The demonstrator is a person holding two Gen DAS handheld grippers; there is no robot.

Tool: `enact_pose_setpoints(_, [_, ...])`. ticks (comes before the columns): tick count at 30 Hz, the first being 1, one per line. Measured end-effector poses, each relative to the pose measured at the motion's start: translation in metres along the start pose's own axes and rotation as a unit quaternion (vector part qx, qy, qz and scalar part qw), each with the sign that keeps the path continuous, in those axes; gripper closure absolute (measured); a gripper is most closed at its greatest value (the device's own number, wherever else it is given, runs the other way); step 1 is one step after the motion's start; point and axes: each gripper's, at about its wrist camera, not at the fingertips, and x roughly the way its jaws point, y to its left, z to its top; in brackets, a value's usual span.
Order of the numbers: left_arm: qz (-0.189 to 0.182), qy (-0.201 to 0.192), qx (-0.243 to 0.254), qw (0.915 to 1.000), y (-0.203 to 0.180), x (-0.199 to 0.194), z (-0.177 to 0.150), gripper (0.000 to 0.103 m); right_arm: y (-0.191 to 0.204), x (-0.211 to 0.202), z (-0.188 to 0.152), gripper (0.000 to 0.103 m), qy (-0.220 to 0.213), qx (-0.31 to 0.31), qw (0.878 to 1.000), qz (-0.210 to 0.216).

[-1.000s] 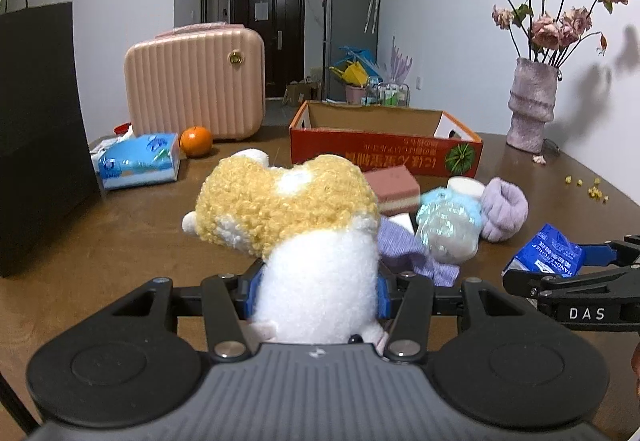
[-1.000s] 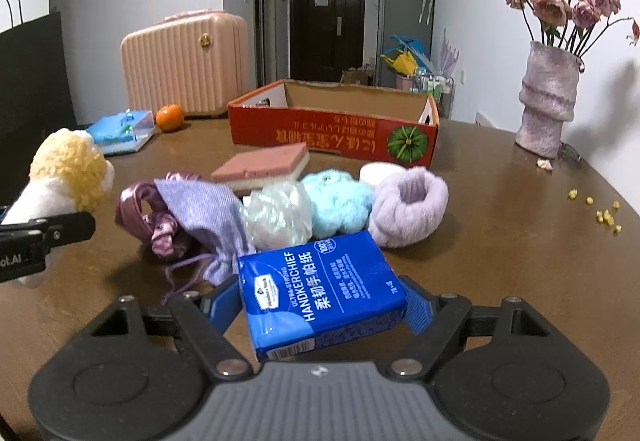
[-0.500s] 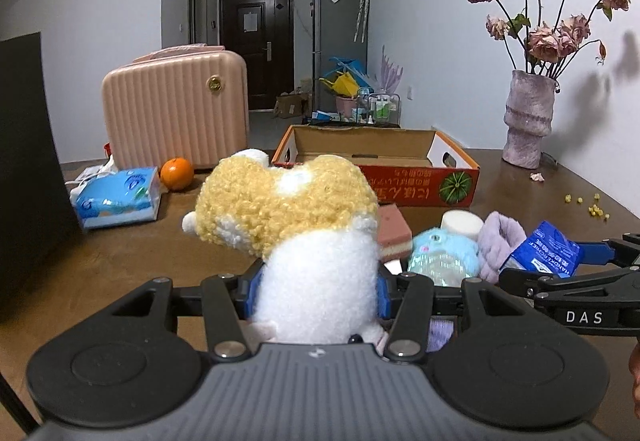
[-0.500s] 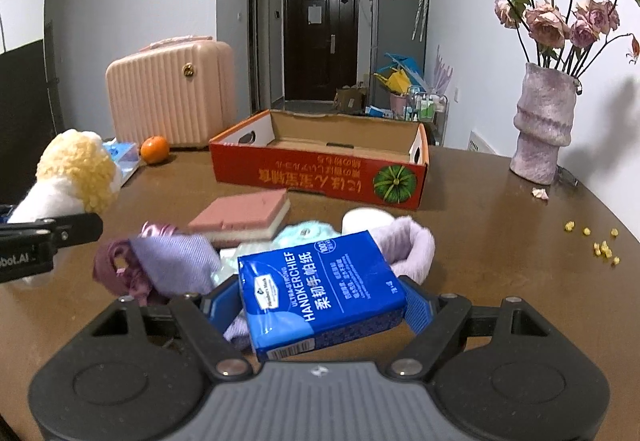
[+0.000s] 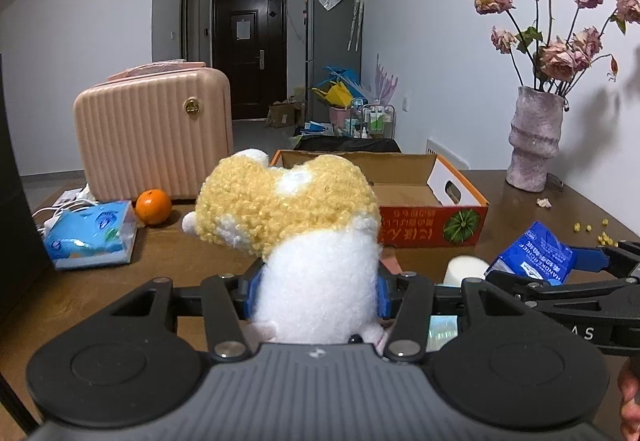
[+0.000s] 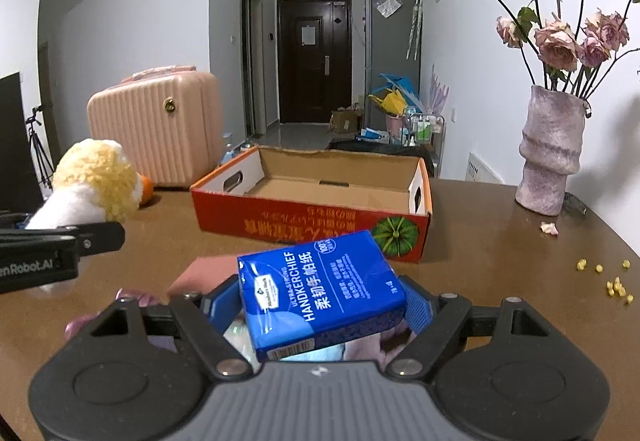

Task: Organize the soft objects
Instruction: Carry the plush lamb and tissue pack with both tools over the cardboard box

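Observation:
My left gripper (image 5: 318, 291) is shut on a yellow and white plush toy (image 5: 296, 225), held above the brown table; the toy (image 6: 90, 181) also shows at the left of the right wrist view. My right gripper (image 6: 320, 301) is shut on a blue handkerchief tissue pack (image 6: 320, 289), which appears at the right in the left wrist view as the pack (image 5: 534, 255). An open red cardboard box (image 6: 312, 209) stands ahead of both grippers, its inside bare. Under the right gripper lie a pink sponge (image 6: 200, 275) and other soft items, mostly hidden.
A pink ribbed case (image 5: 154, 137) stands at the back left with an orange (image 5: 153, 206) and a blue tissue packet (image 5: 90, 237) before it. A vase of dried roses (image 6: 550, 157) stands at the right. Yellow crumbs (image 6: 612, 281) dot the table (image 6: 500, 241). A white round pad (image 5: 466, 271) lies near the box.
Both grippers rose and moved forward toward the red box with their loads. The pile of soft items has dropped below and under the grippers; the box looks nearer.

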Motion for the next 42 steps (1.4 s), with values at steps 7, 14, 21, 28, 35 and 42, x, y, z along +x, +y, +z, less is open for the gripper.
enact_pose_setpoints(7, [-0.006, -0.008, 0.001, 0.9999, -0.001, 0.029, 0.019, 0.052, -0.003, 0.024, 0.021, 0.022, -0.014, 0.005, 1.0, -0.007])
enact_pose_setpoints(14, [-0.02, -0.013, -0.005, 0.9997, -0.002, 0.062, 0.037, 0.052, -0.011, 0.051, 0.039, 0.022, -0.024, 0.015, 0.999, -0.016])
enact_pose_setpoints(21, [-0.023, -0.024, -0.008, 0.9994, -0.001, 0.093, 0.056, 0.052, -0.019, 0.079, 0.059, 0.022, -0.031, 0.009, 0.999, -0.021])
enact_pose_setpoints(28, [-0.023, -0.04, -0.012, 0.9989, -0.001, 0.118, 0.074, 0.052, -0.028, 0.106, 0.082, 0.022, -0.035, 0.01, 0.999, -0.028])
enact_pose_setpoints(35, [-0.019, -0.051, -0.013, 0.9984, 0.0, 0.145, 0.093, 0.052, -0.035, 0.131, 0.102, 0.022, -0.04, 0.002, 0.999, -0.033])
enact_pose_setpoints(42, [-0.019, -0.062, 0.001, 0.9979, -0.003, 0.173, 0.107, 0.052, -0.043, 0.159, 0.12, 0.022, -0.034, -0.006, 0.999, -0.04])
